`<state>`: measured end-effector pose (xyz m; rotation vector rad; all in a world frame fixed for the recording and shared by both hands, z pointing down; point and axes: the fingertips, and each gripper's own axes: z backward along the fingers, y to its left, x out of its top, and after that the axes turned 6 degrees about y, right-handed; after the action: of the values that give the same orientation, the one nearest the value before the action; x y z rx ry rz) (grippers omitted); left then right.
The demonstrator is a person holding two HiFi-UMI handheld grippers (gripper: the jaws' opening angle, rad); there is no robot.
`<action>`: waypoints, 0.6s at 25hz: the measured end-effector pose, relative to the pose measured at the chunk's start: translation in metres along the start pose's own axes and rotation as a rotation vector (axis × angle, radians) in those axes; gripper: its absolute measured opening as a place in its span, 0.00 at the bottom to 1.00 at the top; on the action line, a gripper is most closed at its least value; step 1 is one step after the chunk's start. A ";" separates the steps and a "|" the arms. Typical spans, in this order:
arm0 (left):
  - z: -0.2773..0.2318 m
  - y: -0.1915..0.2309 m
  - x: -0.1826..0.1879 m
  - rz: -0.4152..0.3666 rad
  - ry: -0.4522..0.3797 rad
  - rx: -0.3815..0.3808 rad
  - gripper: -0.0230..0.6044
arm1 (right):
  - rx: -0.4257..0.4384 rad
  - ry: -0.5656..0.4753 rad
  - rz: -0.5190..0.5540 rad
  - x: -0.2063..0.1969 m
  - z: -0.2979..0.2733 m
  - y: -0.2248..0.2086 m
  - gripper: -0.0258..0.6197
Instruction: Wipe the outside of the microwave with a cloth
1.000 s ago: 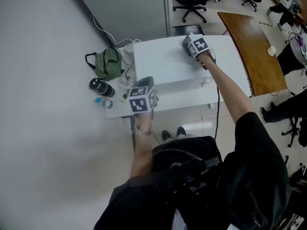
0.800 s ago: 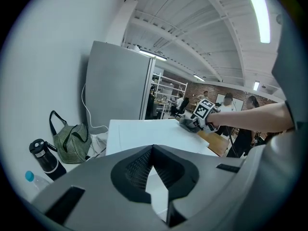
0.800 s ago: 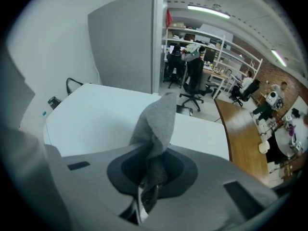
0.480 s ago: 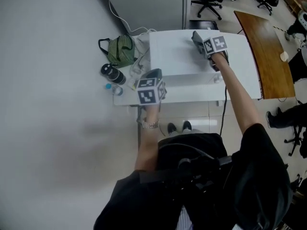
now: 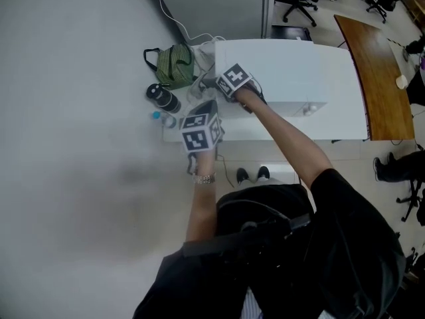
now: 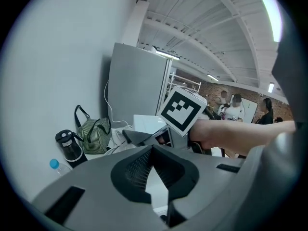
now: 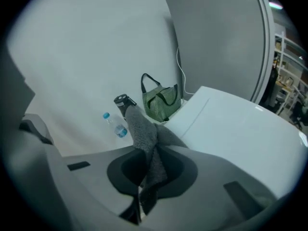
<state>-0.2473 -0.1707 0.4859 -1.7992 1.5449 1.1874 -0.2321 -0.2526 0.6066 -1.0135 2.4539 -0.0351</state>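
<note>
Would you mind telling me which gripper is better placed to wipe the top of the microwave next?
The right. The right gripper is shut on the grey cloth at the left edge of the microwave. The left gripper is empty, short of it.

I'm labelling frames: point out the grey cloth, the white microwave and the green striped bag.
grey cloth [image 7: 143, 131], right gripper view, bunched fold.
white microwave [image 5: 299, 68], head view, top panel.
green striped bag [image 5: 174, 64], head view, striped side.

Outstretched right gripper [image 7: 144, 150] clamped; left gripper [image 6: 153, 150] seemingly closed.
</note>
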 end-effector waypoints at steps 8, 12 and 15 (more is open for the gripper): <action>-0.022 -0.027 0.011 -0.014 -0.003 -0.077 0.03 | -0.072 -0.030 -0.103 -0.072 0.051 -0.088 0.07; -0.038 -0.057 0.016 -0.041 0.001 -0.146 0.03 | -0.162 -0.094 -0.250 -0.144 0.102 -0.162 0.07; -0.047 -0.072 0.015 -0.058 0.011 -0.184 0.03 | -0.226 -0.131 -0.395 -0.200 0.143 -0.219 0.07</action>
<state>-0.1651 -0.1995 0.4845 -1.9557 1.4188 1.3313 0.0968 -0.2550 0.6083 -1.5356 2.1400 0.1765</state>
